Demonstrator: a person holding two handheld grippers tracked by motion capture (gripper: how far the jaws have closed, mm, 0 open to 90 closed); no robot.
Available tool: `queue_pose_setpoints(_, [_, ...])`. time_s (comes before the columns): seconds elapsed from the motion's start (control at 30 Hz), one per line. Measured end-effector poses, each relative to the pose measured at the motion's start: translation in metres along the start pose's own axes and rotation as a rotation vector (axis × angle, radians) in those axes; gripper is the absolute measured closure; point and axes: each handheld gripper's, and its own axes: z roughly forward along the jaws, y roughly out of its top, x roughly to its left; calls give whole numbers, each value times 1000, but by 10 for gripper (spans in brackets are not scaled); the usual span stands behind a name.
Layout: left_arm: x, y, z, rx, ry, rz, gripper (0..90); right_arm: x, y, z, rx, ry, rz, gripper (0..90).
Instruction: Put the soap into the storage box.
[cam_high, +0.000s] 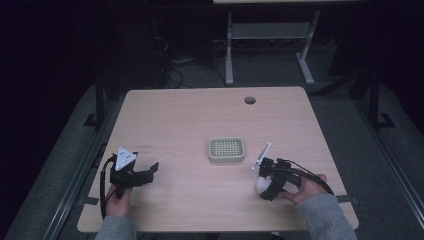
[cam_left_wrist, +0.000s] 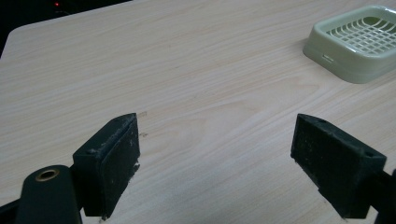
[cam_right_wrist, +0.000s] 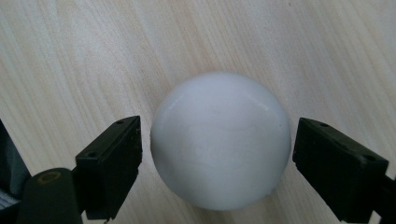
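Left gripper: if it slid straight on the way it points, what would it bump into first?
Probably nothing soon: ahead of the left gripper lies bare table. The green slotted tray sits off to the right of that line, though depth is hard to judge.

A pale green slotted tray (cam_high: 226, 149) sits mid-table (cam_high: 190, 115)

This looks like a lab or test room set up for recording, not a home. A plain light-wood tabletop (cam_high: 200, 115) with a round cable hole (cam_high: 250, 100) stands on grey carpet (cam_high: 270, 70) in a dim room, with loose cables (cam_high: 172, 67) lying on the floor behind it. Farther back stands the white metal frame of a second desk (cam_high: 270, 32), and dark stand legs (cam_high: 97, 107) flank the tabletop on both sides.
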Motion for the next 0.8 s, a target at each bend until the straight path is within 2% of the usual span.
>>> queue_pose_setpoints(0.3, [0,0,0,-1,0,-1,152,1,3,4,18,2,-5,151])
queue_pose_setpoints(0.53, [0,0,0,-2,-1,0,152,1,5,11,58,-12,-15,151])
queue_pose_setpoints(0.8, [0,0,-1,-3,0,-1,152,1,6,13,68,-17,-14,155])
